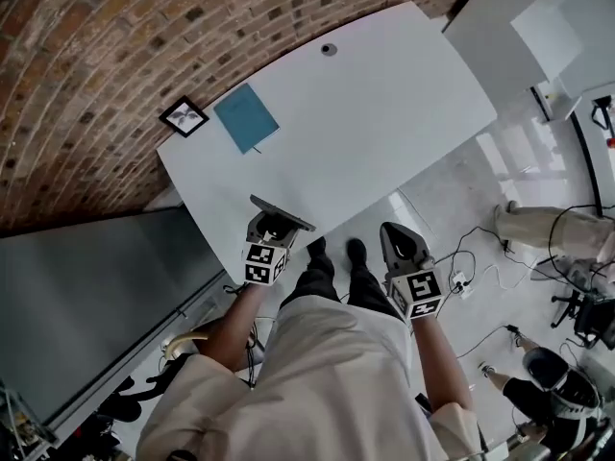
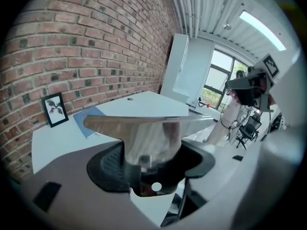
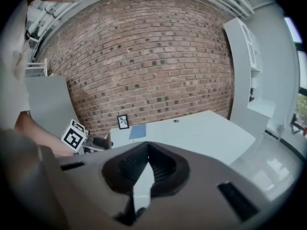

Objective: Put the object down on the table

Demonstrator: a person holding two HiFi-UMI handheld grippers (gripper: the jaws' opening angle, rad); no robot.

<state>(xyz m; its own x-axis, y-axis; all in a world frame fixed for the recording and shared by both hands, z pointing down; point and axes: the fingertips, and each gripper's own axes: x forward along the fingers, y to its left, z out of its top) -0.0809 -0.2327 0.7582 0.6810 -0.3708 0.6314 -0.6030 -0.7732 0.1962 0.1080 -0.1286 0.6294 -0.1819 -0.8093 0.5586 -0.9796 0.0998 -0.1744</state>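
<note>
Left claw (image 1: 273,227), jaws set wide and clamped on a flat grey slab (image 1: 282,212), which it holds at the near edge of the white table (image 1: 384,113); in the head view the slab's long axis runs from 10 to 4 o'clock, across the jaws. Bare tabletop opens at 1 o'clock from this claw, with the blue booklet (image 1: 246,116) farther off between 11 and 12 o'clock, so the set-down is judged a short forward reach. Right claw (image 1: 402,243), jaws together and empty, hangs off the table at 3 o'clock of the left and is the farther of the two
</note>
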